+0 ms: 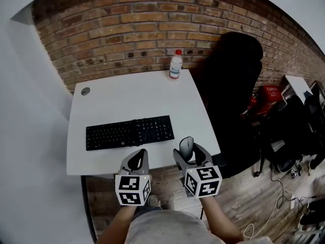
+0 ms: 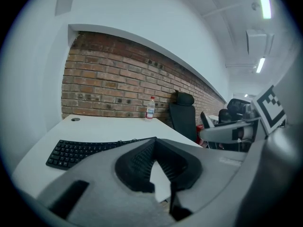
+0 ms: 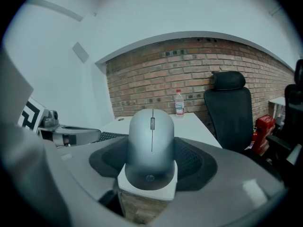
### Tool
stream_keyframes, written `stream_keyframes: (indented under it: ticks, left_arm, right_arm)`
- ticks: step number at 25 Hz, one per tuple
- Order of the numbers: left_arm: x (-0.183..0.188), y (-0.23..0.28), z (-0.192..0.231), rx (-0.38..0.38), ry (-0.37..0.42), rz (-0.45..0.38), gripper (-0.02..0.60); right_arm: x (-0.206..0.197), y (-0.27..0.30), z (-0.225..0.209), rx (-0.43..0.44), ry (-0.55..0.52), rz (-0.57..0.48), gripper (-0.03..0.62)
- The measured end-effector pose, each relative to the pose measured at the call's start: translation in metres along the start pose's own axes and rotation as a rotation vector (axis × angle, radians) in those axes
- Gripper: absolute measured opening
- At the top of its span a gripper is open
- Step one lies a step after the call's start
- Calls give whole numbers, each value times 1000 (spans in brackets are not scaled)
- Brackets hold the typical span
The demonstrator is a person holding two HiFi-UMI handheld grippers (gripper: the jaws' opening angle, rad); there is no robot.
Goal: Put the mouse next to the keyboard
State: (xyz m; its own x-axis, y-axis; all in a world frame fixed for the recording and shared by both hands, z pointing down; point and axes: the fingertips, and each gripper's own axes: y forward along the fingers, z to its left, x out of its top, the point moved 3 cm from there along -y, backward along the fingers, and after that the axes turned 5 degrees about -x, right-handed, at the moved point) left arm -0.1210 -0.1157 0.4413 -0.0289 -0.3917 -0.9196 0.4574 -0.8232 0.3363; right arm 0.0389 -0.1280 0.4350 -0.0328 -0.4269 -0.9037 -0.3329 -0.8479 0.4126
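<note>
White rectangular bench (image 1: 132, 98) stands vs. brick wall. Black high-back office chair (image 1: 233, 75) sits at its right side, clear of work area. Flat black keyboard (image 1: 129, 132) lies parallel to near edge, leaving bare strip on its right, prob. the mouse spot. Clear plastic bottle w/ red cap (image 1: 175, 65) is at far edge, well apart. Rounded grey mouse (image 3: 151, 141) sits on bench's near right corner, just right of keyboard. Right claw (image 1: 190, 155) is closed on its flanks, one pad each side, for a square hold. Left claw (image 1: 136, 162) is closed, empty, at near edge. Writing: small round logo on mouse tail reads like "hp"; bottle label & key legends too small.
</note>
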Motion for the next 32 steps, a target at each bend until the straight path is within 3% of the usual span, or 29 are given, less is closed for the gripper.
stream_keyframes:
  ticks: [15, 32]
  left_arm:
    - [9, 34, 24, -64, -7, 8, -5]
    - [14, 97, 31, -27, -14, 45, -5]
  right_arm:
    - [11, 33, -16, -86, -5, 29, 299]
    - [-8, 97, -70, -81, -32, 177, 299]
